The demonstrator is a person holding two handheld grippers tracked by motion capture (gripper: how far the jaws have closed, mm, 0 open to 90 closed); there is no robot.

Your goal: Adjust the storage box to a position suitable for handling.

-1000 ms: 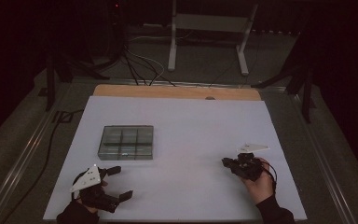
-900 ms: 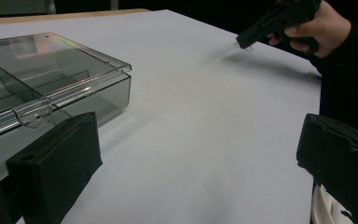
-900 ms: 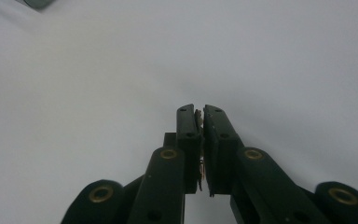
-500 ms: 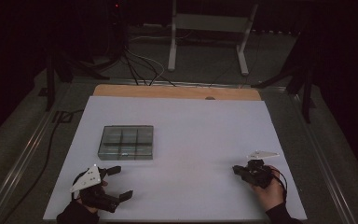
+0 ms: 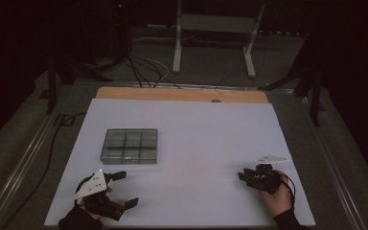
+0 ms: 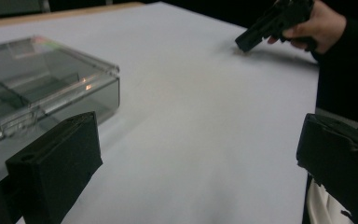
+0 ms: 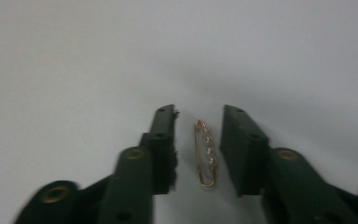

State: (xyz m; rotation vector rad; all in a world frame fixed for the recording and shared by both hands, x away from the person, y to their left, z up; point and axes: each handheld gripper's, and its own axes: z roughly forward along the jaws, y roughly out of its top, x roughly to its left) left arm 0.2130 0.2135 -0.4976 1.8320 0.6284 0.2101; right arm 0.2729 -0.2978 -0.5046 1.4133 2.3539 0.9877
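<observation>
While two grippers are being held over the white sheet (image 5: 191, 143), just one small thing and one box can be counted on it. A single gold-coloured safety pin (image 7: 205, 154) is seen lying flat on the sheet at the near right, between the tips of the right gripper (image 7: 198, 140). It's thin wire, long and narrow, with what look like a few tiny clear beads strung along it, though the right gripper view is a bit blurry so that part can't be sworn to. The right gripper's jaws have just been opening; a modest gap is left on each side of the pin and the pads aren't pressed on it, so nothing is gripped.

One clear plastic box (image 5: 130, 146) is set at the left middle of the sheet, lid shut, split by dividers into compartments. Whether anything is in them can't be told from these views.

The left gripper (image 5: 120, 189) is held at the near left corner, just short of the box, with its jaws spread wide and nothing caught between them.
</observation>
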